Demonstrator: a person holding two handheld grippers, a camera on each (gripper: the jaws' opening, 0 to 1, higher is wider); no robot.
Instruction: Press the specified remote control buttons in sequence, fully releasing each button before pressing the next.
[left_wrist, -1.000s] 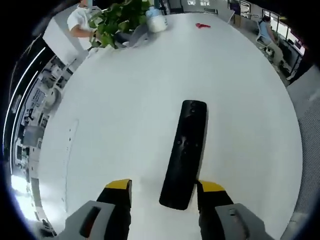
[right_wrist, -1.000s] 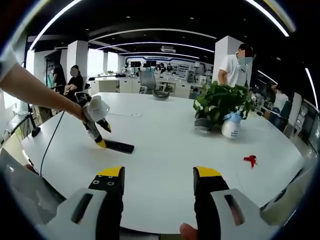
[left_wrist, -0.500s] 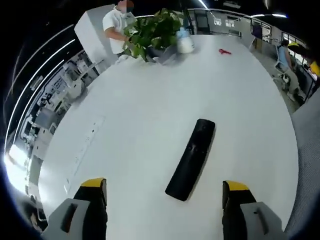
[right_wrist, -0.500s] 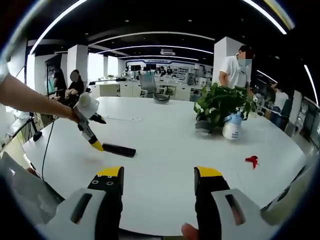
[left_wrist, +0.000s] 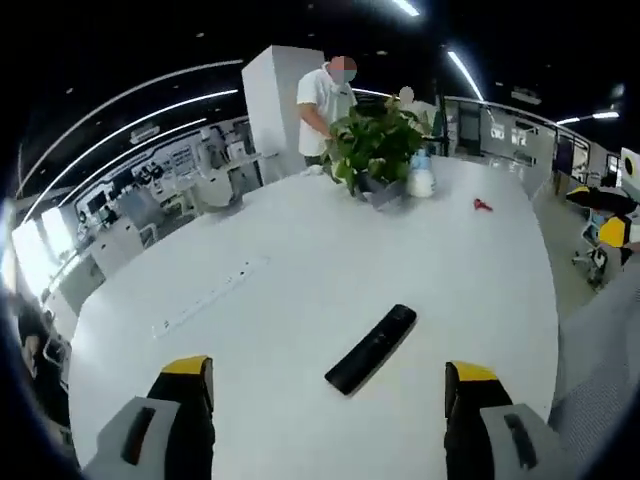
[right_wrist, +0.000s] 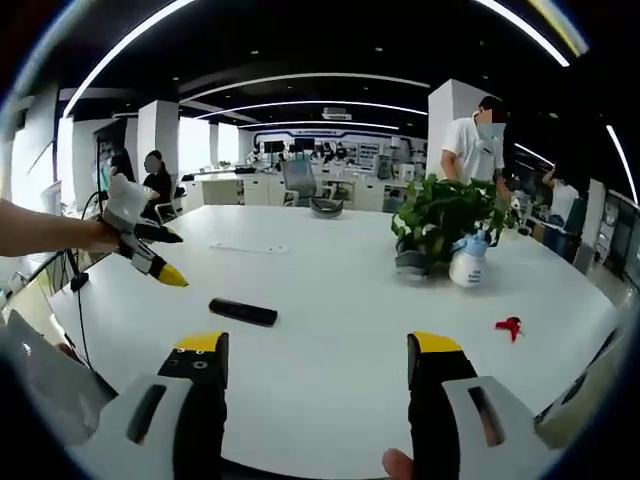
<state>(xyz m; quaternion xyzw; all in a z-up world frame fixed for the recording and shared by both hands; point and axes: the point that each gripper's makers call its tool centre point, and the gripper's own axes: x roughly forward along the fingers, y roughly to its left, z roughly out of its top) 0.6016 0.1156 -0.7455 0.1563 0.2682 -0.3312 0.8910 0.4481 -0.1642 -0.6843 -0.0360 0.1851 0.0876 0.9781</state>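
A long black remote control (left_wrist: 371, 348) lies flat on the round white table (left_wrist: 300, 280), ahead of my left gripper (left_wrist: 326, 385), whose yellow-tipped jaws stand wide open and well apart from it. In the right gripper view the same remote (right_wrist: 243, 312) lies left of centre on the table (right_wrist: 350, 300). My right gripper (right_wrist: 318, 358) is open above the near table edge with nothing between its jaws. The left gripper (right_wrist: 150, 255), held by a person's hand, hovers to the left of the remote, lifted clear of it.
A potted green plant (left_wrist: 375, 150) and a white spray bottle (left_wrist: 421, 178) stand at the far side, with a small red object (left_wrist: 483, 205) nearby. A person in white (left_wrist: 325, 95) stands behind the plant. A power strip (left_wrist: 205, 297) lies on the left.
My left gripper has pulled back and up from the remote, its jaws going from close around the remote's near end to wide open. The right gripper's jaws have spread a little.
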